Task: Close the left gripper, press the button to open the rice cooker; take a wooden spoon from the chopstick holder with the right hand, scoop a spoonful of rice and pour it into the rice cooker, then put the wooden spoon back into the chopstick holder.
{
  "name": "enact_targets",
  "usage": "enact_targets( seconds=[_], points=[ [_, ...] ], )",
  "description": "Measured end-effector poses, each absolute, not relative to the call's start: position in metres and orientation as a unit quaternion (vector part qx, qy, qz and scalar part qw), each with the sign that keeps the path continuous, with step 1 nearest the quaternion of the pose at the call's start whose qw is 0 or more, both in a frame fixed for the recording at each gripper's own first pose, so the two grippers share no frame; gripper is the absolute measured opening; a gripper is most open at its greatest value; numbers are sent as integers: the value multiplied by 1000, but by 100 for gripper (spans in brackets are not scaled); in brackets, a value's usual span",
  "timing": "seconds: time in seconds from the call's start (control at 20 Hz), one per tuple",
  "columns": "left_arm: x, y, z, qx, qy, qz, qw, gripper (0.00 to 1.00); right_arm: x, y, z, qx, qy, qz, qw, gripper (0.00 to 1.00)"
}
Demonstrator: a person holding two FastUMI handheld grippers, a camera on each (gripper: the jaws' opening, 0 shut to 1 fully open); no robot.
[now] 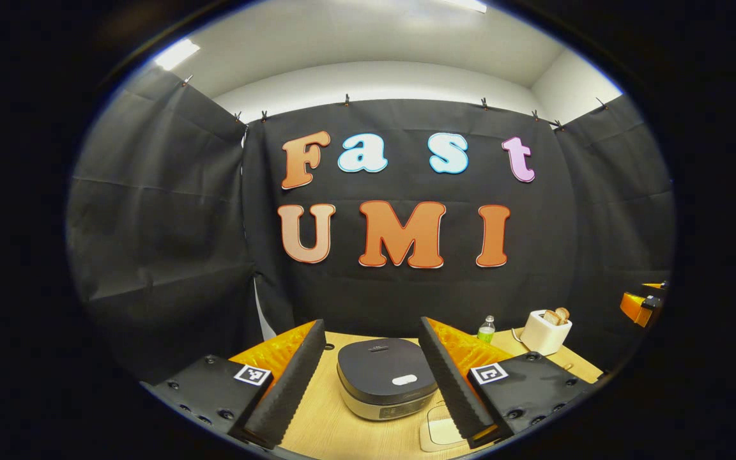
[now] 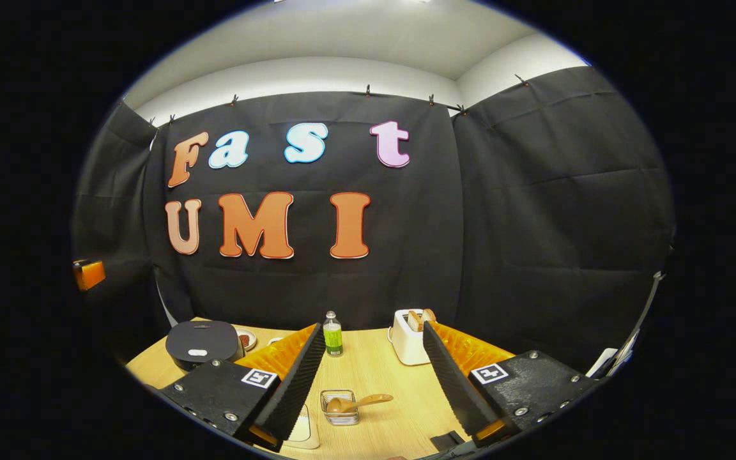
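Observation:
The rice cooker (image 1: 386,377) stands on the wooden table (image 1: 323,428) with its dark lid down and a pale button (image 1: 404,380) on the lid's near side. It lies ahead between the fingers of my left gripper (image 1: 371,321), which is open and holds nothing. The same cooker (image 2: 204,344) sits at the left in the right gripper view. A wire chopstick holder (image 2: 340,407) stands low on the table, and a wooden spoon (image 2: 361,402) rests in it with its handle leaning right. My right gripper (image 2: 374,327) is open above and behind that holder, empty.
A white toaster (image 2: 409,335) with bread and a small green-labelled bottle (image 2: 333,335) stand at the back. A small dish (image 2: 246,337) sits right of the cooker. A white rounded container (image 1: 438,431) lies near the front edge. An orange part of the other gripper (image 1: 641,305) shows far right.

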State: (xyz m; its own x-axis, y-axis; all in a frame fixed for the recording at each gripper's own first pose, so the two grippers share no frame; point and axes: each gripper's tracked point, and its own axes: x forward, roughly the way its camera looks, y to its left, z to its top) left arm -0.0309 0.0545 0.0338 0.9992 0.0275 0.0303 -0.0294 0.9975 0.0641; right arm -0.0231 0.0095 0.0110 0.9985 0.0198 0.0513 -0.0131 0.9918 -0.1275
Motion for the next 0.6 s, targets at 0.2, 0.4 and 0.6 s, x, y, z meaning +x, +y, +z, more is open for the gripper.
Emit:
enact_targets(
  seconds=[0.2,0.4,0.6],
  points=[
    [-25,55,33,44,-15,16,999,35,-24,11,10,-70,-18,17,997,95],
    [-17,45,28,49,-11,8,999,6,-21,11,6,-69,-9,14,997,95],
    [-3,38,13,30,7,-1,1000,4,-16,7,3,-69,-4,3,998,100]
  ],
)
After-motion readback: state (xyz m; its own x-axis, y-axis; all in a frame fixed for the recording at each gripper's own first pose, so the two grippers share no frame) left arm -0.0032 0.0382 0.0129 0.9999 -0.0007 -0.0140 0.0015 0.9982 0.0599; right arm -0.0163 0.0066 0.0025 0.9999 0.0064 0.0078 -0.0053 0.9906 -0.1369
